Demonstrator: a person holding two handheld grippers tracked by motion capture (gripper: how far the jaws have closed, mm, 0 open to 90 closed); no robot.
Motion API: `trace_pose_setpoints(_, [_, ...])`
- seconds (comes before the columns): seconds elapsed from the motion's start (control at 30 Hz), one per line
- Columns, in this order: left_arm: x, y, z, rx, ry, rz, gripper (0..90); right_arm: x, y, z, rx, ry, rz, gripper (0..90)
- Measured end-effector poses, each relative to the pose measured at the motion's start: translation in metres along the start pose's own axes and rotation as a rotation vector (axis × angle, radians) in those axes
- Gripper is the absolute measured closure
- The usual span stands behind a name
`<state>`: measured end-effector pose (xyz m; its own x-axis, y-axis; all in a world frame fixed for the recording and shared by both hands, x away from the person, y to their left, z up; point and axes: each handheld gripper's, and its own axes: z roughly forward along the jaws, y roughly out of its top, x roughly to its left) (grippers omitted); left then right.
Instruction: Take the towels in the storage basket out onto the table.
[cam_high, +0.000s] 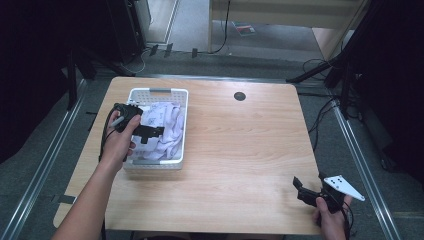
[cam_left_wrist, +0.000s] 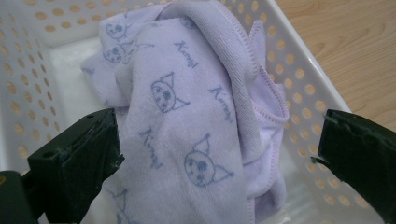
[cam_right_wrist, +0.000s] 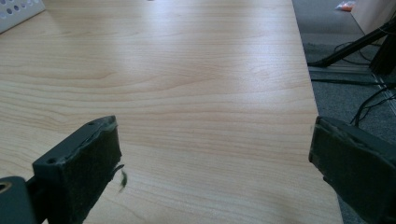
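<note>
Two hand-held grippers at a light wood table. Left gripper sits over a white perforated basket at table's left side, person's left hand wrapped round its body. Jaws spread wide, nothing clamped. In left gripper view, both black jaws flank a bunched lavender towel w/ printed cat-face motifs and script lettering; left gripper is aimed at the cloth's hanging fold. Left jaw pad looks just beside or touching cloth edge, can't tell which; right jaw well apart from cloth, in front of basket wall.

Towel lies crumpled inside basket, heaped toward far and right walls, stitched hem visible along one fold. Basket floor bare at left of cloth in left gripper view. Basket's long axis runs away from person; grey strip on far rim.

Right gripper low at table's near right corner, held by right hand, grey three-cornered plate on top. Jaws parted, empty. Right gripper view: right gripper looks along bare wood grain, left pad frayed w/ a bit of fuzz hanging off it. Corner of basket at upper left of that view, well apart from gripper.

Small dark round grommet in tabletop near far edge. Cables and black stand legs on grey floor right of table.
</note>
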<state>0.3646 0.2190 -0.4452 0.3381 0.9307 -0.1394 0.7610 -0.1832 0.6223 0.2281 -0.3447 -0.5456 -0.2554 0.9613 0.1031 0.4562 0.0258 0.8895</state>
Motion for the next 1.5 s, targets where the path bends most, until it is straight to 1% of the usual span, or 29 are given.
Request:
trace_pose_setpoints(0.1, [0.0,0.004,0.01,0.018,0.012,-0.007,0.0,0.0,0.0,0.0,0.0,0.001,0.001,2.2])
trace_pose_setpoints(0.23, [0.0,0.008,0.022,0.048,0.013,-0.009,0.0,0.0,0.0,0.0,0.003,0.005,-0.003,3.2])
trace_pose_setpoints(0.27, [0.0,0.01,0.026,0.059,0.022,-0.013,0.0,0.0,0.0,0.0,0.006,0.007,-0.004,3.3])
trace_pose_setpoints(0.37, [0.0,0.013,0.037,0.069,0.024,-0.045,0.0,0.001,0.0,0.0,0.007,0.007,-0.013,3.5])
trace_pose_setpoints(0.4, [-0.002,0.014,0.041,0.079,0.021,-0.048,0.0,0.001,0.0,0.0,0.007,0.007,-0.013,3.5])
trace_pose_setpoints(0.5, [-0.007,0.014,0.053,0.12,0.032,-0.018,0.0,0.001,0.0,0.0,0.007,0.008,-0.01,3.5])
trace_pose_setpoints(0.53, [-0.009,0.013,0.057,0.136,0.041,-0.017,0.0,0.0,0.0,0.0,0.007,0.01,-0.011,3.6])
trace_pose_setpoints(0.57, [-0.01,0.013,0.061,0.147,0.057,-0.003,0.0,0.0,0.0,0.0,0.009,0.012,-0.01,3.6])
trace_pose_setpoints(0.6, [-0.01,0.013,0.064,0.161,0.066,0.002,0.0,0.0,0.0,0.0,0.01,0.013,-0.01,3.7])
trace_pose_setpoints(0.67, [-0.01,0.012,0.069,0.179,0.072,0.002,0.0,0.001,0.0,0.0,0.01,0.012,-0.01,3.9])
trace_pose_setpoints(0.8, [-0.011,0.008,0.081,0.243,0.095,0.004,0.0,0.001,0.0,0.0,0.006,0.015,-0.015,4.1])
trace_pose_setpoints(0.87, [-0.013,0.007,0.086,0.274,0.122,0.022,0.0,0.0,0.0,0.0,0.006,0.015,-0.014,4.1])
trace_pose_setpoints(0.9, [-0.014,0.006,0.088,0.283,0.129,0.022,0.0,0.0,0.0,0.0,0.006,0.016,-0.014,4.1])
trace_pose_setpoints(0.97, [-0.014,0.005,0.091,0.29,0.136,0.016,0.0,0.0,0.0,0.0,0.006,0.017,-0.016,4.2])
trace_pose_setpoints(1.0, [-0.014,0.006,0.091,0.298,0.131,0.012,0.0,0.001,0.0,0.0,0.006,0.017,-0.017,4.3])
trace_pose_setpoints(1.1, [-0.013,0.005,0.092,0.293,0.126,0.005,0.0,0.001,0.0,0.0,0.004,0.017,-0.018,4.5])
trace_pose_setpoints(1.13, [-0.012,0.004,0.093,0.287,0.127,-0.004,0.0,0.001,0.0,0.0,0.005,0.017,-0.018,4.6])
trace_pose_setpoints(1.17, [-0.011,0.004,0.093,0.294,0.122,-0.011,0.0,0.001,0.0,0.0,0.006,0.017,-0.017,4.6])
trace_pose_setpoints(1.27, [-0.011,0.003,0.095,0.284,0.124,-0.016,0.0,0.001,0.0,0.0,0.009,0.014,-0.017,4.6])
trace_pose_setpoints(1.37, [-0.013,0.002,0.095,0.278,0.136,0.0,0.0,0.001,0.0,0.0,0.011,0.015,-0.016,4.8])
trace_pose_setpoints(1.4, [-0.014,0.001,0.095,0.267,0.14,0.001,0.0,0.001,0.0,0.0,0.01,0.015,-0.017,4.8])
trace_pose_setpoints(1.47, [-0.013,0.0,0.095,0.263,0.127,0.01,0.0,0.001,0.0,0.0,0.01,0.014,-0.019,5.0])
trace_pose_setpoints(1.5, [-0.012,-0.002,0.095,0.248,0.12,0.014,0.0,0.001,0.0,0.0,0.01,0.013,-0.021,5.1])
